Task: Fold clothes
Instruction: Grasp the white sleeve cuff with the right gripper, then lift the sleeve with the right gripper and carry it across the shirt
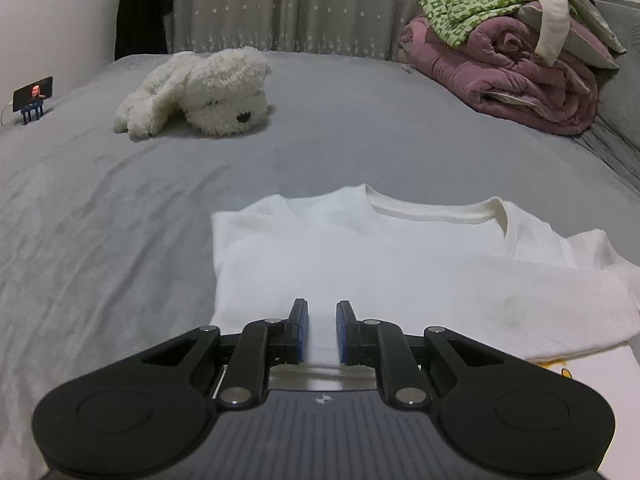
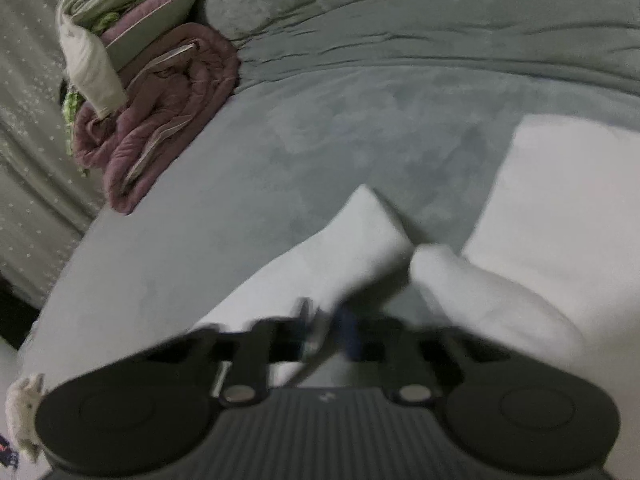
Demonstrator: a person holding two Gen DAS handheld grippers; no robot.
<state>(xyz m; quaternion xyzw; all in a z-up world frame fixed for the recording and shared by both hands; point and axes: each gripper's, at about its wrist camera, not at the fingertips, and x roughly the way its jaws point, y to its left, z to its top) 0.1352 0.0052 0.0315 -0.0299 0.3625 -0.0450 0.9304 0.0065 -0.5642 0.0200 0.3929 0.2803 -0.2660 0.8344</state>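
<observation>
1. On the wide grey bed sheet [image 1: 100,220] lies the white cotton T-shirt [image 1: 380,264], flat, its ribbed cream collar [image 1: 432,212] pointing away from the left wrist camera and one sleeve [image 1: 560,300] folded across its front.
2. Left gripper [image 1: 322,330]: its black fingers with blue pads [image 1: 303,330] stand a narrow gap apart above the shirt's near hem, with nothing between them.
3. Right gripper [image 2: 326,334]: the view is blurred by motion; white cloth [image 2: 360,240] rises in a peak just in front of the fingers, but I cannot tell whether they pinch it.
4. Bare sheet stretches on the shirt's left side and beyond the collar; the shirt's left edge is a straight fold.
5. Well apart, far back, a fluffy white plush dog [image 1: 200,92] lies on its side.
6. At the far right corner sits a rolled mauve quilted blanket [image 1: 512,76] with a green-and-white patterned garment [image 1: 464,8] and other loose clothes heaped on top.
7. A small phone on a dark stand [image 1: 33,98] sits at the sheet's far left edge.
8. Grey star-dotted curtains [image 1: 288,4] hang behind the bed.
</observation>
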